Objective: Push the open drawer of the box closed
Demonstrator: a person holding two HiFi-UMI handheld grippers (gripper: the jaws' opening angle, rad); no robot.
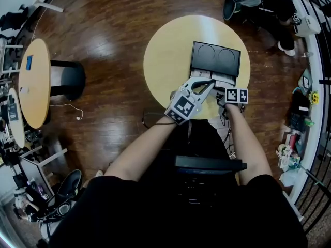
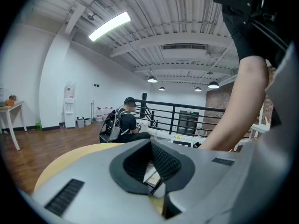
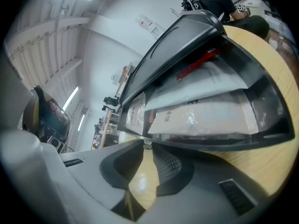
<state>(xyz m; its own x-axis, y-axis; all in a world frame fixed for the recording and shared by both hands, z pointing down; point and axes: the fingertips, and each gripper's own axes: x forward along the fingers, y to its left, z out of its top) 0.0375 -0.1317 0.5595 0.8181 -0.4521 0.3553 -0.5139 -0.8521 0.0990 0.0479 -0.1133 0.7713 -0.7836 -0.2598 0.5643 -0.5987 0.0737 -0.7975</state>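
A black box (image 1: 215, 58) with two round recesses on its lid stands on the round yellow table (image 1: 165, 61). Its drawer (image 1: 213, 79) is pulled out toward me and holds white packets (image 3: 205, 115). My left gripper (image 1: 212, 83) is shut, with its tips over the drawer's near left part. In the left gripper view the left gripper (image 2: 150, 143) has its tips together, and packets show through the gap behind them. My right gripper (image 3: 145, 143) has its tips nearly together right at the drawer's dark front wall (image 3: 224, 141). In the head view it (image 1: 223, 97) sits at the drawer's near right corner.
A second yellow table (image 1: 33, 81) and a black stool (image 1: 70, 79) stand to the left on the wood floor. A seated person (image 1: 264, 4) is beyond the table at upper right. Clutter lines the railing (image 1: 310, 138) on the right.
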